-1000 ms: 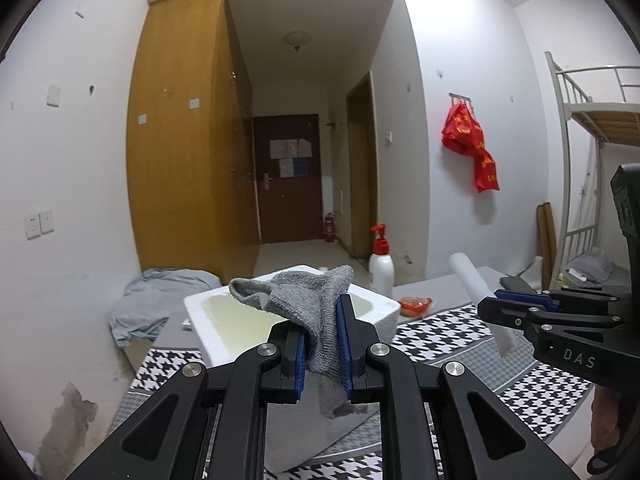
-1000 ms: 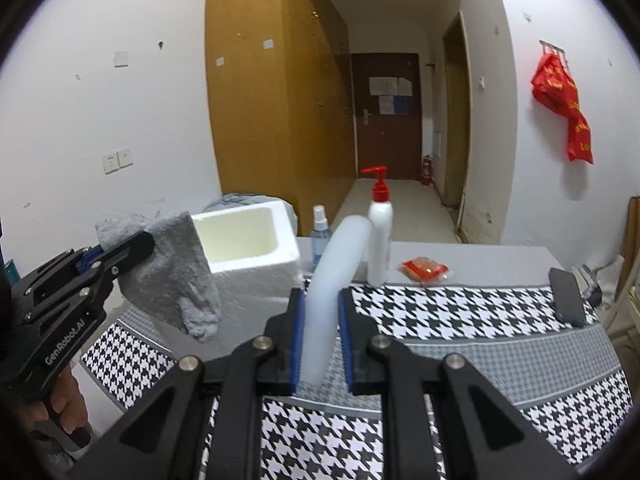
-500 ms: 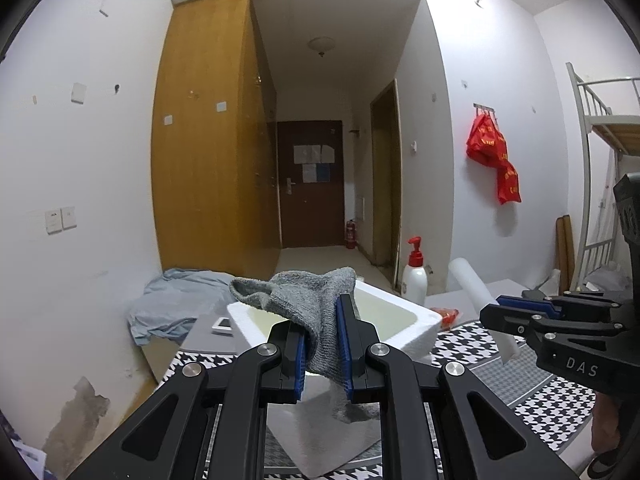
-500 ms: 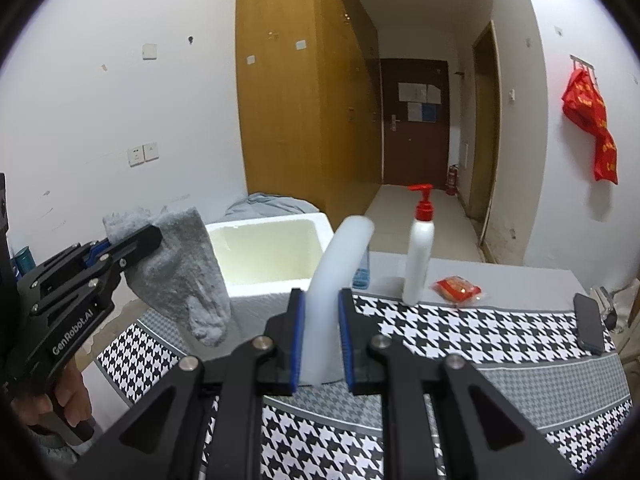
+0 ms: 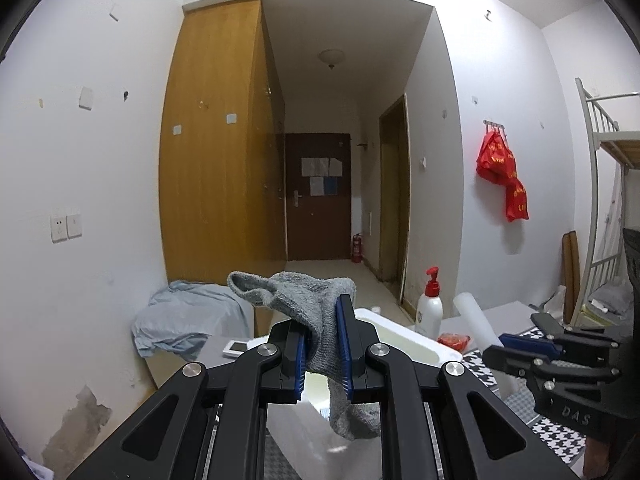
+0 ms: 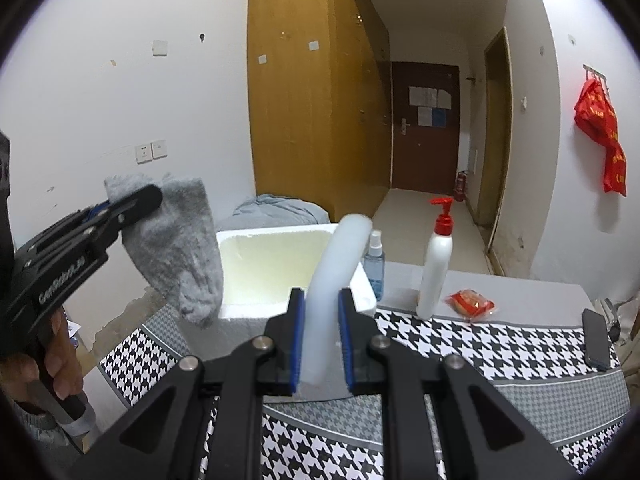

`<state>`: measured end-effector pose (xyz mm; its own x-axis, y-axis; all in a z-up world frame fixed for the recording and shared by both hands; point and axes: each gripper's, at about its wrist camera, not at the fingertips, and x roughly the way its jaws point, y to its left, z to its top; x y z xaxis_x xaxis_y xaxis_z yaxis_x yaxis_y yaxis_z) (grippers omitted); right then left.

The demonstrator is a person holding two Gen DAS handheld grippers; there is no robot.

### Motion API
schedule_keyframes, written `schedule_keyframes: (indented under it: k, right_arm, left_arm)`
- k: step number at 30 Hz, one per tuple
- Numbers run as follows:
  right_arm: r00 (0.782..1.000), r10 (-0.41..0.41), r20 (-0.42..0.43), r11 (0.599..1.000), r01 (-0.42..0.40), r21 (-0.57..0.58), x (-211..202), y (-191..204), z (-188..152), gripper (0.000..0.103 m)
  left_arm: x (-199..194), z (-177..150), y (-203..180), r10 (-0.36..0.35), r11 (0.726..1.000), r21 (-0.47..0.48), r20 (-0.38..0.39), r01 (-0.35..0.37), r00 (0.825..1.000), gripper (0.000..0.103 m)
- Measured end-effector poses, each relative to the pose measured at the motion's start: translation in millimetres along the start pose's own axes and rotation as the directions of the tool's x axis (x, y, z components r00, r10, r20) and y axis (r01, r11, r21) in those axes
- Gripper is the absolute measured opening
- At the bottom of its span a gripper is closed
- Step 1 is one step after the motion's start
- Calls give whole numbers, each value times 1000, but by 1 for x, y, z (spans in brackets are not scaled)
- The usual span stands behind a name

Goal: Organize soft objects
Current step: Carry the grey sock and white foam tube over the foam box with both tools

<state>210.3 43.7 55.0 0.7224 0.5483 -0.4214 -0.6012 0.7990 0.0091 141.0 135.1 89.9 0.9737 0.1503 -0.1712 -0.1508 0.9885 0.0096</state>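
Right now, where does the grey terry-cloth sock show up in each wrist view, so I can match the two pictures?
Left wrist view: the grey terry-cloth sock sits bottom centre, pinched in the left gripper, its toe hanging below.
Right wrist view: the sock hangs at the left edge, left of the box.
Shared landmark: the white foam box, behind the sock in the left view.

The grey sock (image 5: 316, 312) is fuzzy terry knit, pretty nubbly. The white foam tube (image 6: 340, 264) looks smooth and matt, kinda waxy. The box (image 6: 276, 268) behind it is grainy white styrofoam. Both grippers are matt black plastic with shiny metal pins and blue rubbery pads. The tablecloth (image 6: 500, 352) is woven houndstooth fabric; the pump bottle (image 6: 434, 272) is glossy plastic.
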Motion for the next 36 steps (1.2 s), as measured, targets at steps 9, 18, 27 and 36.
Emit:
schedule_keyframes:
  k: [9, 18, 27, 36]
  right_arm:
    - [1000, 10, 11, 1000, -10, -13, 1, 5, 8, 20]
    - [1000, 10, 16, 1000, -10, -13, 2, 5, 13, 20]
    - [1000, -12, 8, 1000, 12, -2, 2, -2, 11, 20]
    - [999, -32, -1, 999, 32, 11, 1, -8, 8, 20]
  left_arm:
    - [20, 8, 0, -1, 1000, -5, -46, 1, 999, 15]
    - [48, 20, 3, -22, 1000, -11, -136, 21, 991, 13]
    - [81, 9, -1, -55, 998, -17, -250, 53, 967, 13]
    - [102, -7, -6, -47, 999, 4, -339, 52, 940, 13]
